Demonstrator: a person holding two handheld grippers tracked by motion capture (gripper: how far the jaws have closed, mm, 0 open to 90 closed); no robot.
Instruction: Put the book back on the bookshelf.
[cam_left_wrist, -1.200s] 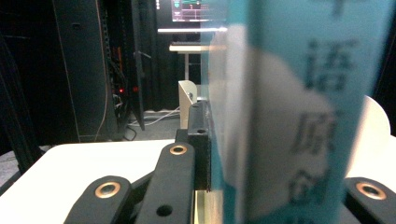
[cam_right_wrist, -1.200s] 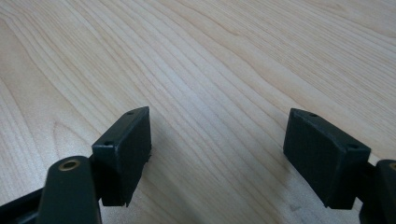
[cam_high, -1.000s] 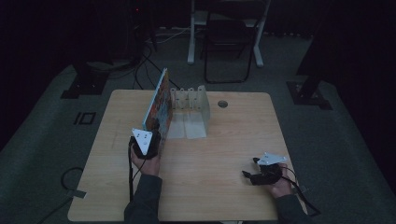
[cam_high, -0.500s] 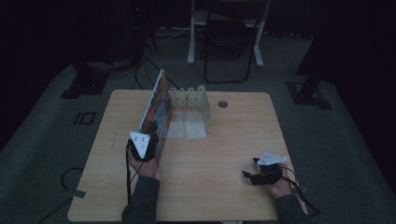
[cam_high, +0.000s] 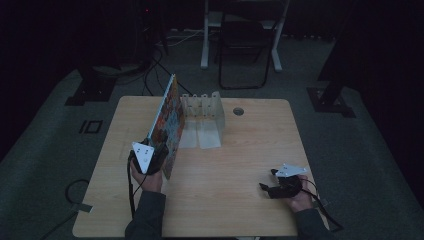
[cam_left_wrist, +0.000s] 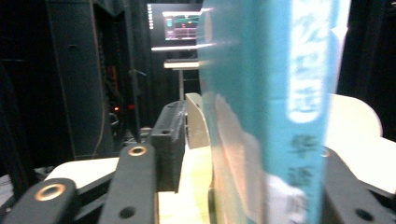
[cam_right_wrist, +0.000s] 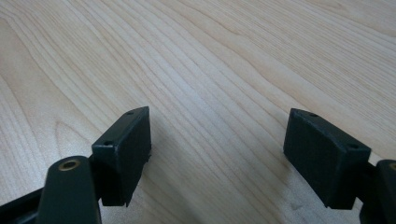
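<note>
A thin book (cam_high: 169, 122) with a colourful cover stands on edge on the wooden table (cam_high: 235, 150), its far end beside a white slotted rack (cam_high: 202, 107). My left gripper (cam_high: 161, 154) is at the book's near end with the jaws on either side of it. In the left gripper view the book's teal spine (cam_left_wrist: 266, 116) rises between the jaws, a gap separates it from the left pad (cam_left_wrist: 169, 144), and the jaws have just been opening. My right gripper (cam_high: 267, 180) rests at the table's near right, open, with bare wood between its pads (cam_right_wrist: 123, 154).
The rack's white panels (cam_left_wrist: 196, 121) stand just behind the book. A round cable hole (cam_high: 238, 111) is in the table's far right part. A folding chair (cam_high: 245, 45) and desk legs stand on the floor beyond the table. A lit monitor (cam_left_wrist: 180, 23) glows in the background.
The left gripper's jaws have parted from the book, and the left hand has drifted slightly left and nearer. More of the book's cover shows now. The right gripper has not moved.
</note>
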